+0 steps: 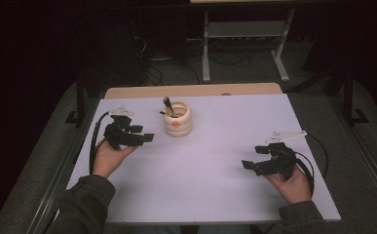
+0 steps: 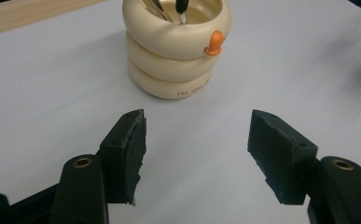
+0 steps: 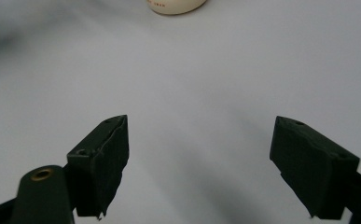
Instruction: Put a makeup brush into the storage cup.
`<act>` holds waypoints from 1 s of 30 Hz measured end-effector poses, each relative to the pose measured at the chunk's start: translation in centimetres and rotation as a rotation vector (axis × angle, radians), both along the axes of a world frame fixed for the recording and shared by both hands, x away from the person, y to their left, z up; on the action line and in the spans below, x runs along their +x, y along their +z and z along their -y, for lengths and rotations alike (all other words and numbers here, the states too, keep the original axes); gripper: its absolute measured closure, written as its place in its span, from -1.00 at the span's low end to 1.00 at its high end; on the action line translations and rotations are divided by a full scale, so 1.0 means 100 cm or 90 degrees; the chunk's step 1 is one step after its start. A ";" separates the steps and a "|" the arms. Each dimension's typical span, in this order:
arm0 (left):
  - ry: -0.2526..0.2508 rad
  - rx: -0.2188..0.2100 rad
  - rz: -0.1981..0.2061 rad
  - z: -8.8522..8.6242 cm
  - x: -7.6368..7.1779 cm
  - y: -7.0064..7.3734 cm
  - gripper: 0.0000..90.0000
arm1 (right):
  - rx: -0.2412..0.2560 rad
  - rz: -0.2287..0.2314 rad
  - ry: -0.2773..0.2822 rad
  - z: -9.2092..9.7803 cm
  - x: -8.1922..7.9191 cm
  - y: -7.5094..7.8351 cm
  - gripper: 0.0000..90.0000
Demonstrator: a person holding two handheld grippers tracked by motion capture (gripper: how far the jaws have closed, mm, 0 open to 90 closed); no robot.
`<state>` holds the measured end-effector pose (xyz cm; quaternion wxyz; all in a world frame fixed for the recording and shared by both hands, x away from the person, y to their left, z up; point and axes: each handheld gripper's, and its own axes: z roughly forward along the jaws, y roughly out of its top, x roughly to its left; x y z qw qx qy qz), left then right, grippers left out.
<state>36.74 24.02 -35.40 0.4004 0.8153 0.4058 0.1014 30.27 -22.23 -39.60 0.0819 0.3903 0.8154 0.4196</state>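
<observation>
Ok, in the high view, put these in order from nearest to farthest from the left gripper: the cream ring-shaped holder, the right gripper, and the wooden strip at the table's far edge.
1. The cream holder, just to the right of the left gripper, utensils standing in it.
2. The wooden strip, beyond the holder along the far edge.
3. The right gripper, across the white table at the near right.

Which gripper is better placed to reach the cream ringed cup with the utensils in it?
Left. The left gripper sits open close beside the cream cup, which stands straight ahead of its jaws. The right gripper, also open, is far across the white table.
</observation>
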 end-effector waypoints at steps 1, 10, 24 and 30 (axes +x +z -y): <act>-0.006 0.007 0.000 -0.001 0.000 0.000 -0.19 | 0.000 0.001 0.000 0.000 0.000 0.000 -0.58; -0.010 0.004 0.003 -0.003 -0.008 -0.003 -0.21 | -0.008 0.000 0.001 -0.001 0.000 -0.002 -0.58; -0.024 0.000 0.010 -0.006 -0.026 -0.015 -0.27 | 0.000 -0.007 0.000 -0.001 0.000 -0.004 -0.59; -0.022 -0.001 0.007 -0.007 -0.032 -0.021 -0.29 | -0.001 -0.006 0.002 -0.002 0.000 -0.005 -0.59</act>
